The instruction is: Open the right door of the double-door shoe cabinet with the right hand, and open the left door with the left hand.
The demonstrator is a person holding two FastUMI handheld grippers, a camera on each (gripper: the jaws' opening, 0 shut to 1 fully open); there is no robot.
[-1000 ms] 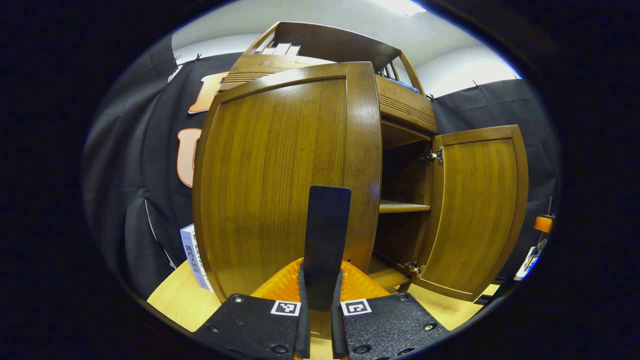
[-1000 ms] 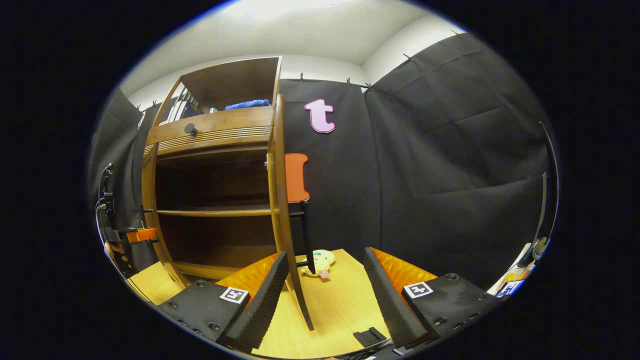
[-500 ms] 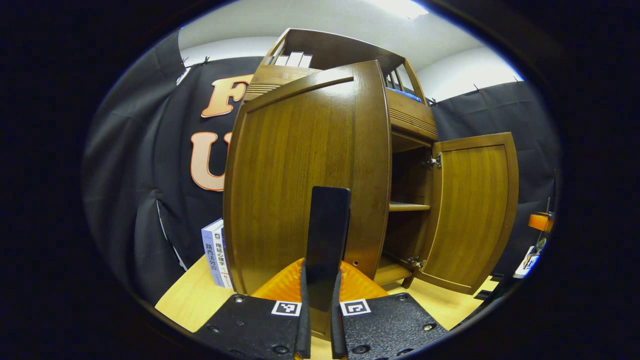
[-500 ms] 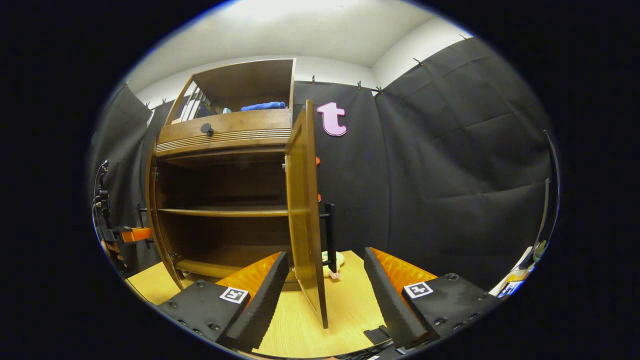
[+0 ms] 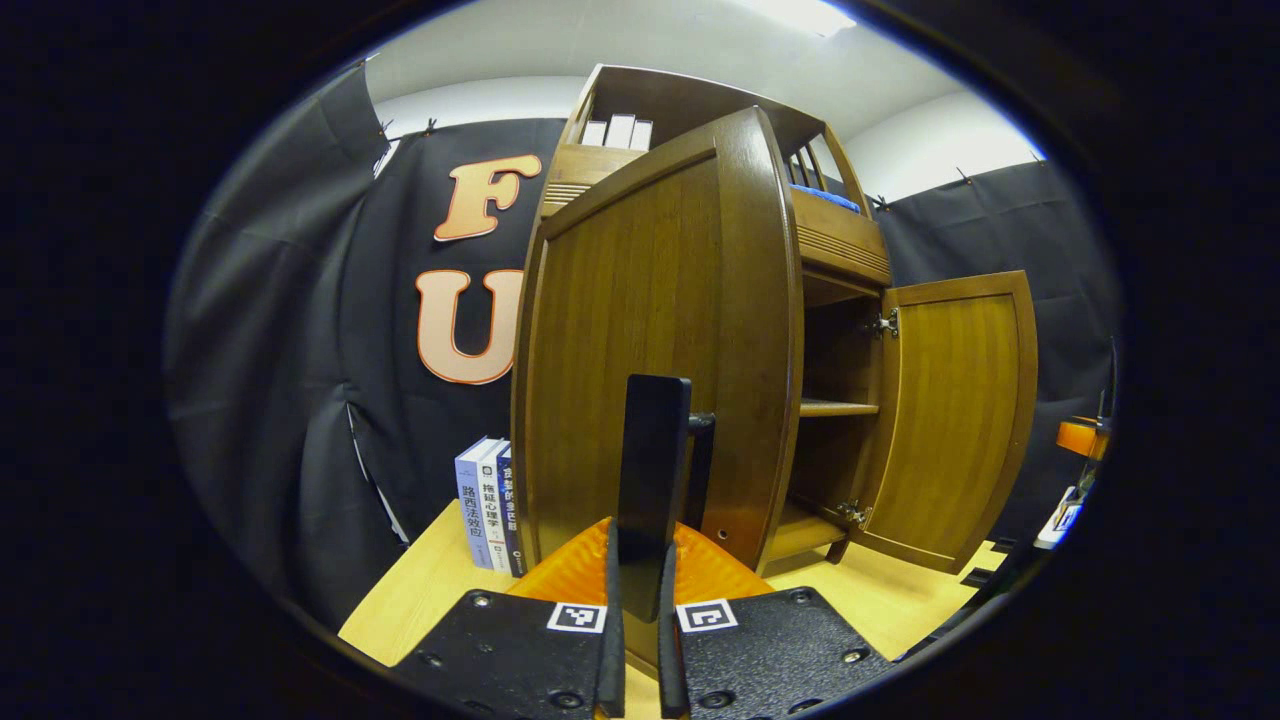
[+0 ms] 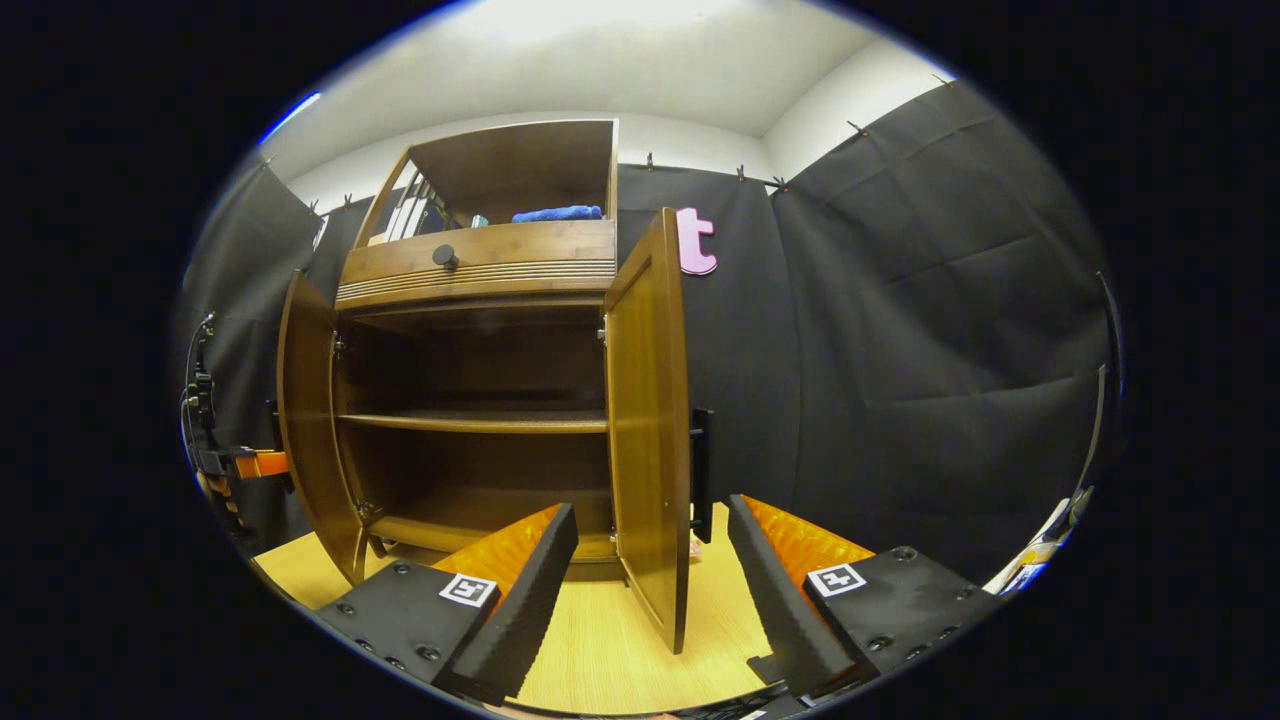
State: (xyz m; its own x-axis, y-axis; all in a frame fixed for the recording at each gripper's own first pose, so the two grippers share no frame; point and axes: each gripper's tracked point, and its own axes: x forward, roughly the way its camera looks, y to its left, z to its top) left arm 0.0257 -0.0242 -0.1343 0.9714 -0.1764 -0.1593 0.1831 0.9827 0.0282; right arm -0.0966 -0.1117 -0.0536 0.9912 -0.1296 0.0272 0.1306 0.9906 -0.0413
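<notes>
wooden left door upright, edge-on

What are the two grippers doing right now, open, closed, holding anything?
Left gripper: jaws closed; whether they clamp the left door's handle cannot be told.
Right gripper: jaws open, holding nothing; right door stands between them.

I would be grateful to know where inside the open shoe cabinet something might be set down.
The brown wooden middle shelf and the bottom board lie bare between the open left door and right door. The top cubby, holding books and a blue cloth, is crowded.
</notes>
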